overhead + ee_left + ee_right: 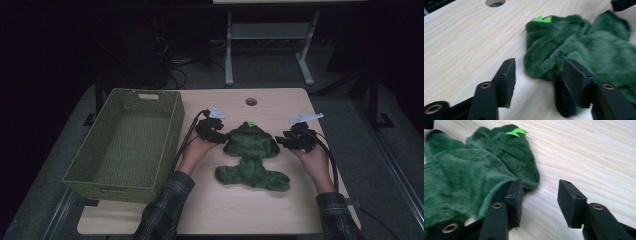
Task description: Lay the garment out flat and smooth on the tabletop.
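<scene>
A dark green furry garment [250, 155] lies spread flat on the light wooden table [280, 210], with a bright green tag [249, 124] at its far end. My left gripper [220, 136] is at the garment's left sleeve. In the left gripper view the jaws [539, 65] stand open, with the edge of the fur [586, 45] between them and no pad pressing on it. My right gripper [282, 141] is at the right sleeve. In the right gripper view it [540, 186] is open over bare wood, its left jaw beside the fur [474, 165].
A large olive woven basket [170, 145] stands on the left part of the table, close to my left hand. A round cable hole [251, 101] sits near the table's far edge. Beyond the table are dark floor and the legs of another table [229, 55].
</scene>
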The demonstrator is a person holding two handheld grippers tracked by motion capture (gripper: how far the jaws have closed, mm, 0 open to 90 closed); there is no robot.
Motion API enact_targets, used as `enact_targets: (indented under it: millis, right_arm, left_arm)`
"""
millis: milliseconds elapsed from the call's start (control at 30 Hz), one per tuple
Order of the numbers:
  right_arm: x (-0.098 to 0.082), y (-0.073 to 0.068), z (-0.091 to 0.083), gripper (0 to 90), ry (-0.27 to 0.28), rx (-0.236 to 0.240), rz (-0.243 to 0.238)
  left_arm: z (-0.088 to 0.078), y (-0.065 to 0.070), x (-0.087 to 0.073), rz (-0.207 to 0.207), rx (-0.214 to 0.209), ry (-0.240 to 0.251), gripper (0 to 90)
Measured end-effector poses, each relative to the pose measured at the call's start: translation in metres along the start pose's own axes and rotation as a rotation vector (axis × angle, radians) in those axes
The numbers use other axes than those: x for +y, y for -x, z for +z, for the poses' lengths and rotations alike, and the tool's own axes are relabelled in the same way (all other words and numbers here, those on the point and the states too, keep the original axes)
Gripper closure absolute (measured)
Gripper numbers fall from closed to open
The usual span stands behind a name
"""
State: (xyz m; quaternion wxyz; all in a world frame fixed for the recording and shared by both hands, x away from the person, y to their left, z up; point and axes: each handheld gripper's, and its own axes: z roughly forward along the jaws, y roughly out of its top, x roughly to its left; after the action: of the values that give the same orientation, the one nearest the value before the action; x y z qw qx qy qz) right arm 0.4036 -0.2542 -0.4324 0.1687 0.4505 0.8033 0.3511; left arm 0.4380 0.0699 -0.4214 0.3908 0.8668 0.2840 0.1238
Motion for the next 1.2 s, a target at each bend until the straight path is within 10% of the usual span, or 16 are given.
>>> enact_targets:
  millis: [500,1200]
  right_arm:
    - [-0.004,-0.025,-0.031,45.2,0.043,0.051,0.002]
    - [-0.003,-0.099,-0.036,60.7,0.080,0.172,-0.125]
  left_arm:
    - [-0.047,0.036,-0.032,0.005,-0.025,0.013,20.9]
    - [-0.079,0.094,-0.110,0.017,-0.041,-0.012,12.7]
